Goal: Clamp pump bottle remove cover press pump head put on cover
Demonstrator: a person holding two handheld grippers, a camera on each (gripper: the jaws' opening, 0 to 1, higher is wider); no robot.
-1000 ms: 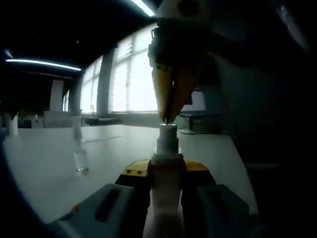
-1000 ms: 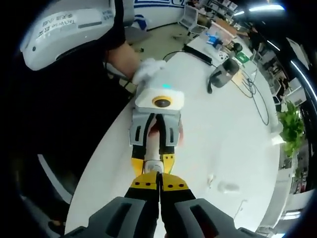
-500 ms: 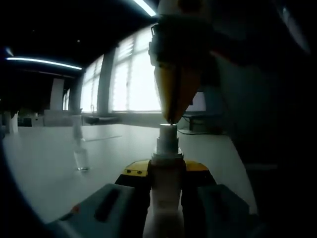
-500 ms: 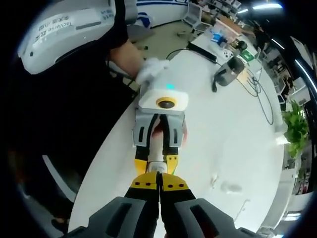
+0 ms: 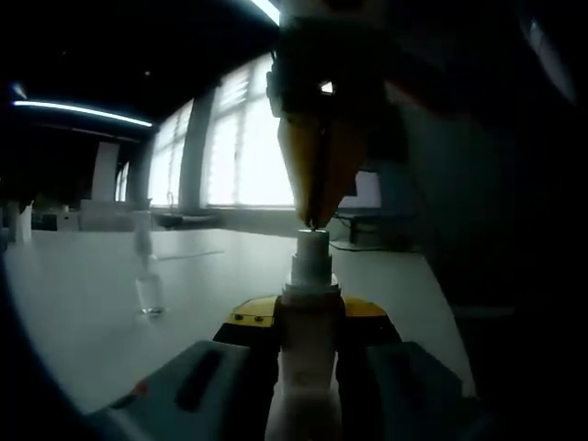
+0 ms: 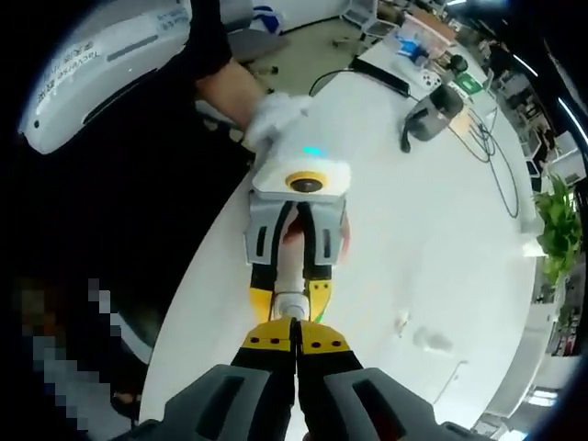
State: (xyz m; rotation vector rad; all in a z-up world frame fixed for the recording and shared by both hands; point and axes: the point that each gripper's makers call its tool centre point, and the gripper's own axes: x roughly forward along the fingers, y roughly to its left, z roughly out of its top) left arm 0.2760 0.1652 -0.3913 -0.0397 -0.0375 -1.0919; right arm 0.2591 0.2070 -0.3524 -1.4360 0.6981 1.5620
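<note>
L gripper [image 5: 310, 344] clamps the pump bottle [image 5: 306, 367] upright betw its 2 jaws, pump head [image 5: 311, 253] sticking up past the tips. R gripper [image 6: 295, 333], jaws pressed together w/ no gap, tips right at top of pump head. Clear cover [image 5: 148, 292] stands apart on white table [image 5: 83, 303], left of bottle.

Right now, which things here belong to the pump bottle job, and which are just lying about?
Job:
- pump bottle, clamped in the left gripper
- pump head, with the right gripper shut, its tip at the top
- clear cover, standing apart on the table

Lying about:
- dark device with cables
- potted plant
</note>
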